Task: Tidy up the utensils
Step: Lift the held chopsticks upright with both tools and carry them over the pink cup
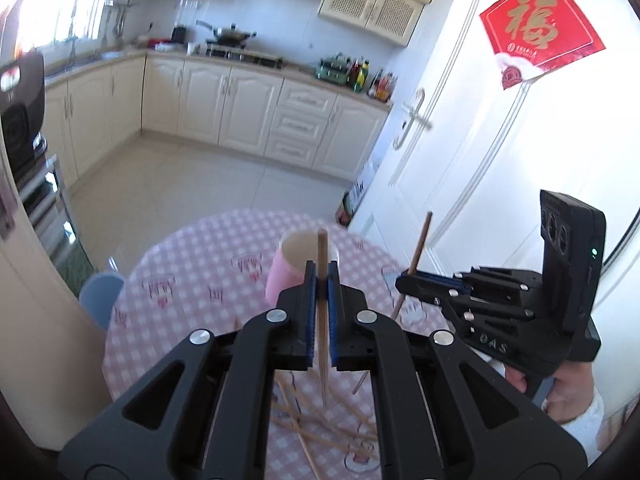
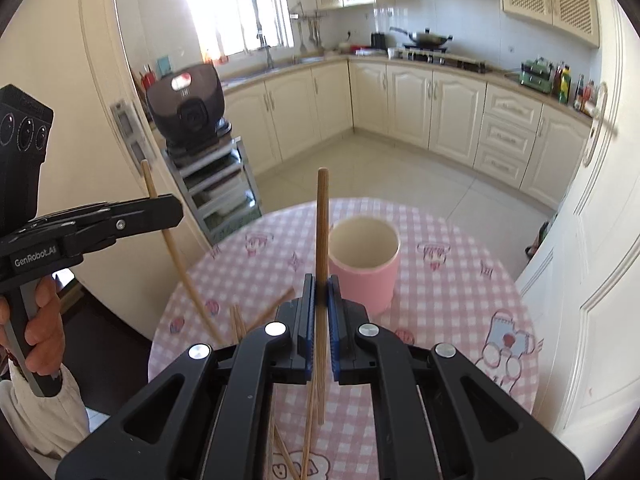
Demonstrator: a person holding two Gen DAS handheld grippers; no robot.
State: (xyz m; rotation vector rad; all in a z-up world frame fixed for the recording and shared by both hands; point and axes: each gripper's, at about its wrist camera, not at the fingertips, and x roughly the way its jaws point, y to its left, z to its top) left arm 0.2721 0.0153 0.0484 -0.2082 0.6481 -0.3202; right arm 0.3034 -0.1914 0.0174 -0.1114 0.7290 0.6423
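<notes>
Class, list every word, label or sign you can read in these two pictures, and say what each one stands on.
"福": gold character on the red paper sign on the white door.
"GenRobot.AI": side of the left gripper.
"DAS": side of the right gripper.
Small print under the 福, and the bottle labels on the counter: too small to read.

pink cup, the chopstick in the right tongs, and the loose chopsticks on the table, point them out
pink cup (image 2: pixel 362 284): right wrist view, front wall.
chopstick in the right tongs (image 2: pixel 322 220): right wrist view, upper shaft.
loose chopsticks (image 1: pixel 298 420): left wrist view, crossing shafts on the table.
</notes>
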